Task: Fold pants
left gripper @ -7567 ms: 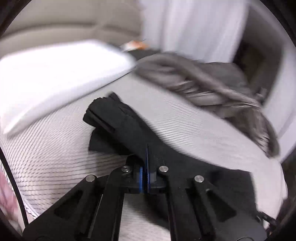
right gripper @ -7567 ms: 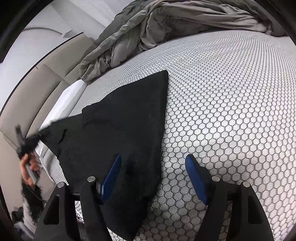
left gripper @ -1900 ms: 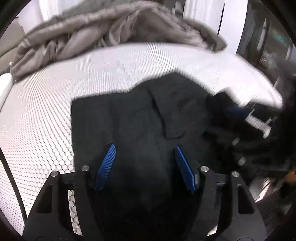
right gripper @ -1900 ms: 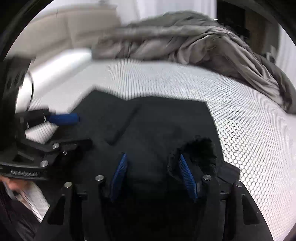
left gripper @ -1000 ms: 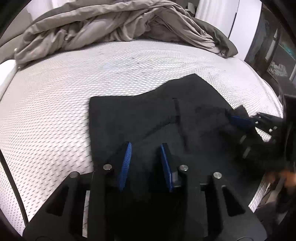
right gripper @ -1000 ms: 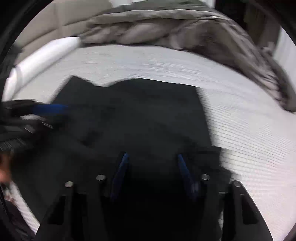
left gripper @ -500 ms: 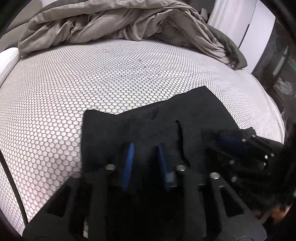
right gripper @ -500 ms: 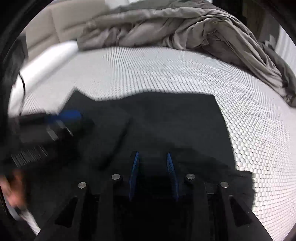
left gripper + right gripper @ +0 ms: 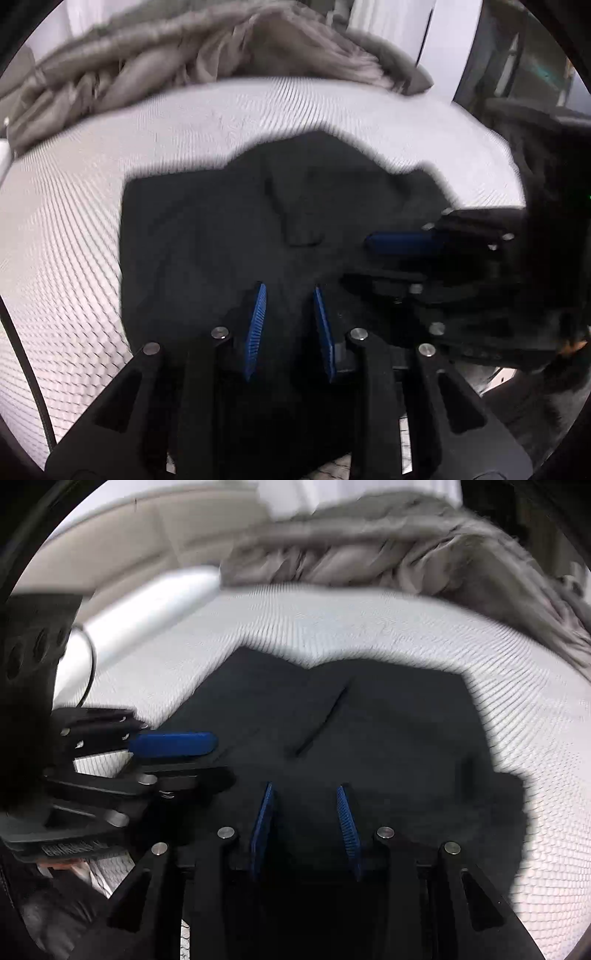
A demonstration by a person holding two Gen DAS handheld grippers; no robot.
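Black pants (image 9: 221, 221) lie spread on the white honeycomb mattress (image 9: 74, 221), their near edge under both grippers. My left gripper (image 9: 290, 325) sits low over that edge with dark cloth bunched between its blue pads; its jaws are opening slightly. In the right wrist view the same pants (image 9: 388, 738) fill the middle. My right gripper (image 9: 306, 819) also has black cloth between its pads, jaws opening a little. Each gripper shows in the other's view: the right gripper (image 9: 388, 260) at the pants' right side, the left gripper (image 9: 192, 758) at their left.
A rumpled grey duvet (image 9: 184, 48) is heaped along the far side of the bed (image 9: 369, 542). A white pillow (image 9: 147, 605) and beige headboard (image 9: 147, 528) stand at the far left. The bed's right edge drops off by dark furniture (image 9: 535, 110).
Both grippers narrowed from wide open onto the pants' near edge, then slid sideways. The pants' far edge now sits higher in both views, and the pads stand slightly wider than half a second ago.
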